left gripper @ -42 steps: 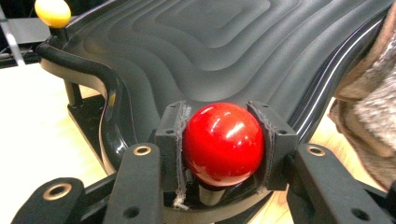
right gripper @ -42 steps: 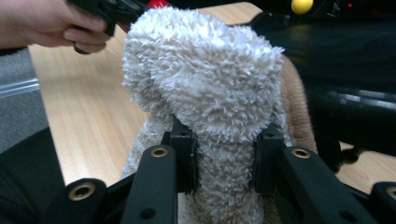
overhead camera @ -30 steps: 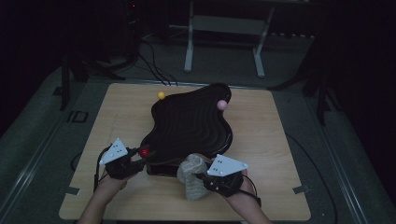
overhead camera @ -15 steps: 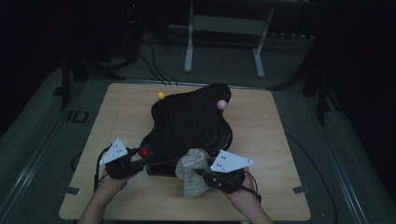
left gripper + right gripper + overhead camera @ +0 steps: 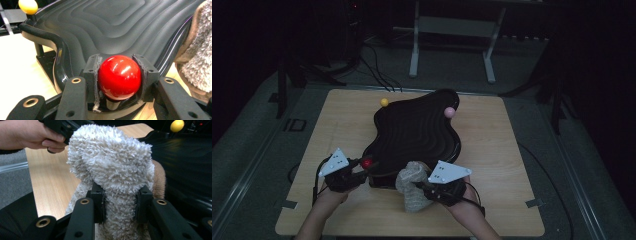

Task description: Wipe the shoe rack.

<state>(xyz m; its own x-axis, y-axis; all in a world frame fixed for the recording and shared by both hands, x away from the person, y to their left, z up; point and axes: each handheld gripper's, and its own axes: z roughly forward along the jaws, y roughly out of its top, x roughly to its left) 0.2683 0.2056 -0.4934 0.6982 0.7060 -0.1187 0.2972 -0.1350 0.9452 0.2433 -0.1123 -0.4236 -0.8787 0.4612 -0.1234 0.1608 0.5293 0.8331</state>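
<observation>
A black wavy tray (image 5: pixel 414 132) with stepped ridges stands on short legs on the wooden table (image 5: pixel 502 165). At its near left corner a red ball knob (image 5: pixel 367 163) (image 5: pixel 119 77) sits between the pads of my left gripper (image 5: pixel 362 167) (image 5: pixel 119 77), which is shut on it. A yellow knob (image 5: pixel 384 102) (image 5: pixel 28 6) and a pink knob (image 5: pixel 449 112) stand at the far rim. My right gripper (image 5: pixel 418 186) (image 5: pixel 120 203) is shut on a fluffy beige cloth (image 5: pixel 412 185) (image 5: pixel 112 165), bunched at the tray's near edge.
A person's hand (image 5: pixel 27 135) on the left gripper shows at the top left of the right gripper view. A metal stand (image 5: pixel 452 45) and cables lie on the dark floor beyond the table. Bare tabletop stretches to the tray's right.
The right gripper with the cloth shifted slightly along the tray's near edge. The left gripper stayed on the red knob.
</observation>
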